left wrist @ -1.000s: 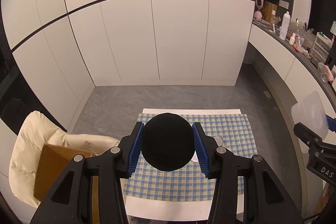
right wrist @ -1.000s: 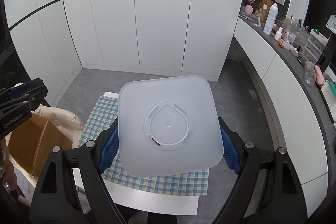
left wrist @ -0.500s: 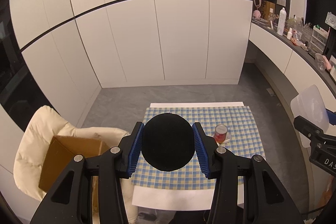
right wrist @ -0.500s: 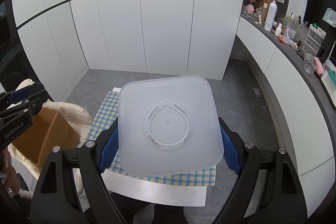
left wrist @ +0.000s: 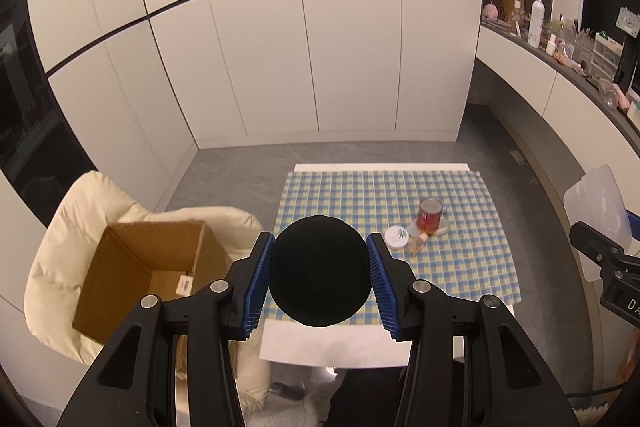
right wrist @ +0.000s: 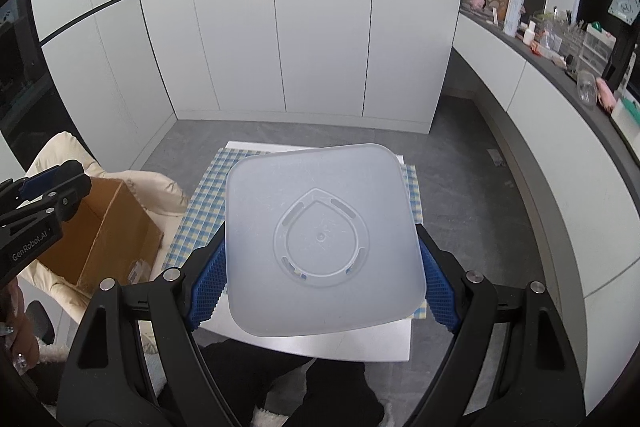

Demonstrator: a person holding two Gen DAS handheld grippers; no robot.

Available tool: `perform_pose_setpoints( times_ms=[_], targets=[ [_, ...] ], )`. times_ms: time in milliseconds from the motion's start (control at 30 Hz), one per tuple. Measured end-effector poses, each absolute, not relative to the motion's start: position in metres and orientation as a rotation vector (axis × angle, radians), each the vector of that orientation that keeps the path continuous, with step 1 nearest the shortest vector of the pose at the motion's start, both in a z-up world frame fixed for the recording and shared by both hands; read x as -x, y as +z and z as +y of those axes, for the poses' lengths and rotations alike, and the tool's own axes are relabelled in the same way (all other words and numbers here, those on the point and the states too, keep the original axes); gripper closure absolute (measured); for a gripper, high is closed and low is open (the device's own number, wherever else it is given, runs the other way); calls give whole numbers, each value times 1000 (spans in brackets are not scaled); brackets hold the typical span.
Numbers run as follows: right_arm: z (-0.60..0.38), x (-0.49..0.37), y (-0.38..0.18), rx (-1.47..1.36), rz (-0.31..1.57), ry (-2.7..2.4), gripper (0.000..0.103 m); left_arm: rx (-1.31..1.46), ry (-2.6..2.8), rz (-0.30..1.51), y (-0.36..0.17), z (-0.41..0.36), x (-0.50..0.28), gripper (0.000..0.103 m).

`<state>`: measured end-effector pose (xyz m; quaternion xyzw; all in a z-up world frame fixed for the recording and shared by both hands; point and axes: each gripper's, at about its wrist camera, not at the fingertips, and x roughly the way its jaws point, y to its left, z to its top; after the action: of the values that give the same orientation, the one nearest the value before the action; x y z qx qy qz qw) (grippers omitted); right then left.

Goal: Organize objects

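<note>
Black and round, a dark object [left wrist: 319, 271] sits clamped between the blue pads of the left gripper [left wrist: 319, 277], its fingers [left wrist: 259, 279] drawn narrow and touching it at both flanks; what it is the wrist view cannot say, since only a dark disc shows. In the other view the right gripper [right wrist: 322, 267] holds a translucent plastic container [right wrist: 322, 239] by its two opposite sides, fingers [right wrist: 438, 283] set wide, its moulded base turned toward the lens and hiding most of the ground ahead.

Both loads hang above the near edge of a white surface [left wrist: 340, 347] spread with a blue-and-yellow checked cloth [left wrist: 360, 195]. Beyond the left fingers, at about one o'clock, a small cluster waits on the cloth: a red can [left wrist: 430, 214], a round white-lidded jar [left wrist: 397, 238] touching or nearly touching a small clear bottle [left wrist: 416, 247]. At nine o'clock from the same fingers, off the surface, an open cardboard box [left wrist: 148, 267] rests on a cream padded chair [left wrist: 80, 227]; a white-labelled item lies at its bottom.

That box looks the likelier home for the dark object, and the left hand is clearly the nearer one to it, so the coming move probably turns on a swing toward nine o'clock. The container, broad across the fingers, would need clear cloth straight ahead at twelve o'clock. Farther off stand white cabinet doors [right wrist: 320, 47] and, at two o'clock, a cluttered dark counter [right wrist: 560, 39].
</note>
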<state>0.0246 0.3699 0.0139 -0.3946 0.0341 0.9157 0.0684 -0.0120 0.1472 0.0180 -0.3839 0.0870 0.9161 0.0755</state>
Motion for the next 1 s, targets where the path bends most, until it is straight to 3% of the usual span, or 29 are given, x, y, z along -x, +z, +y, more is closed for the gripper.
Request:
perform_pose_setpoints(
  times_ms=[1000],
  targets=[
    [367,-95,-42,1291,179,2652,18,1277,2679,233,-27,111,-32,56]
  ],
)
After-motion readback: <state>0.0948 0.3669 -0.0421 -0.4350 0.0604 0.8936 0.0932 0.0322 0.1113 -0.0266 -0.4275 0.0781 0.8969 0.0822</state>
